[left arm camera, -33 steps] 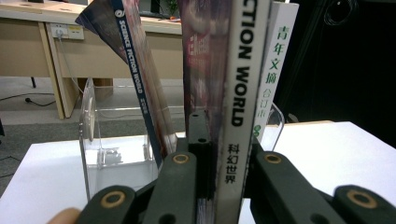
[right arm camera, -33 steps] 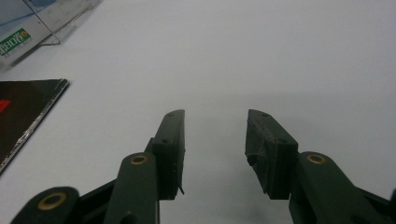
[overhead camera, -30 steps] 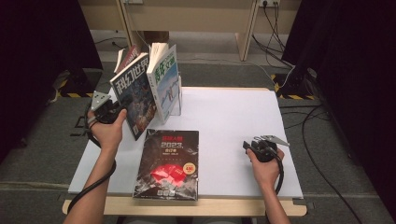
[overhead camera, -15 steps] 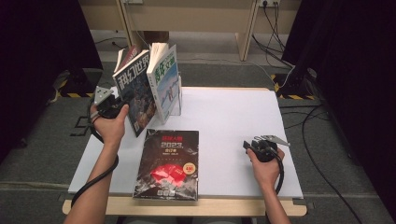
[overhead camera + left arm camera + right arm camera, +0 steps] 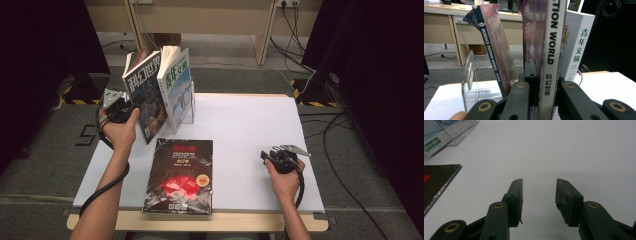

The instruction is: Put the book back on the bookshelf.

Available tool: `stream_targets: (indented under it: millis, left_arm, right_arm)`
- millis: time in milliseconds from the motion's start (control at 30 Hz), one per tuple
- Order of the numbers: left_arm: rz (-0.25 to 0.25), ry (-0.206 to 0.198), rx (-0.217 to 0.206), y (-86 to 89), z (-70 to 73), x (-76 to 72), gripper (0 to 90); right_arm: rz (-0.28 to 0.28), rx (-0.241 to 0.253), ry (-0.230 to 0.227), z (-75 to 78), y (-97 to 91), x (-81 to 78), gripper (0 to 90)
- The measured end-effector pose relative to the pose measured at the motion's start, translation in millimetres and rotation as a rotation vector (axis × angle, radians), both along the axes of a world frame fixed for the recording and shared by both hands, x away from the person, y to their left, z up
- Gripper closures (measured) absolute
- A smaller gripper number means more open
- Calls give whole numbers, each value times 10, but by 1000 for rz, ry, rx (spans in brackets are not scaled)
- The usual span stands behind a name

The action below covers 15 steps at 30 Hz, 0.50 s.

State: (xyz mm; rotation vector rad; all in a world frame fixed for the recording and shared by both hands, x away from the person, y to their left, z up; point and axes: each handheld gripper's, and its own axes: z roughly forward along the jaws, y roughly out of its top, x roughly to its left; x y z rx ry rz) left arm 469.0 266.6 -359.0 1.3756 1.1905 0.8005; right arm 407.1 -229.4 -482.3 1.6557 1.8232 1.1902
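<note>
At the desk's back left corner, stood upright in a clear stand: three volumes. Held by the left gripper, jaws clamped narrow on its spine: a magazine, spine reading "FICTION WORLD" with the Chinese "科幻世界" below, same characters large on its cover. Leaned behind it, tilted: a thinner issue, spine marked "SCIENCE FICTION WORLD". Stood just beside, on the other side: a white book lettered "青年文摘" in green, "合订" lower on the spine. Lain flat near the front edge, well apart from the stand: a black book printed "2023" in red. Rested on the desk at front right: the right gripper, jaws wide, gripping nothing.
</note>
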Motion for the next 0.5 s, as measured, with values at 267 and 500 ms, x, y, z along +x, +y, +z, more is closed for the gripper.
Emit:
stream_targets:
  millis: [267,500]
  left_arm:
    - [-2,-2,-6,1,15,42,824]
    - [7,-2,-9,-1,31,106,823]
  right_arm:
    - [-6,8,1,6,-3,-6,582]
    - [-5,8,-1,1,-2,-1,581]
